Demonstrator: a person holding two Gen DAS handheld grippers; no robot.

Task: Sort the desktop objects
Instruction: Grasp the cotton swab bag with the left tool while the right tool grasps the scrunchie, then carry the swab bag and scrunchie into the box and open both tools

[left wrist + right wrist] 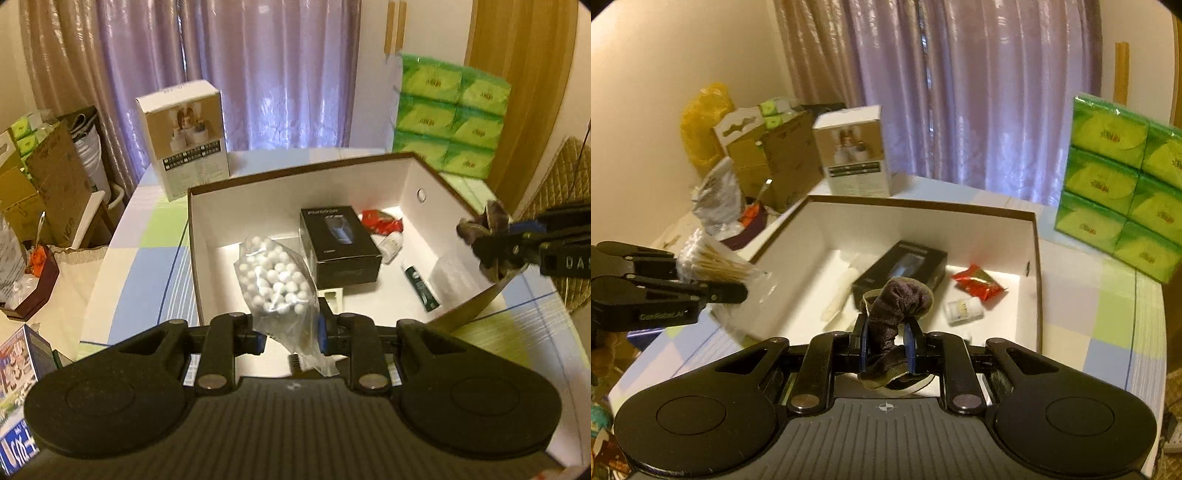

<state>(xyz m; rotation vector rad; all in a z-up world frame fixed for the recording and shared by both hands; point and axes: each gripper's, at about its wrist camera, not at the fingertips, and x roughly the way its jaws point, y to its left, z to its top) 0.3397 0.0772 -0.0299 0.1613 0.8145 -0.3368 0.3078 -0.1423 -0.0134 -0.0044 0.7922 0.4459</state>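
Hovering over the white box, my left tongs clamp a cotton-swab bag while my right tongs, at its 3 o'clock, grip a dark cloth.

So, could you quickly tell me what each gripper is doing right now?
Left gripper: shut on the bag of cotton swabs.
Right gripper: shut on the dark fabric band.
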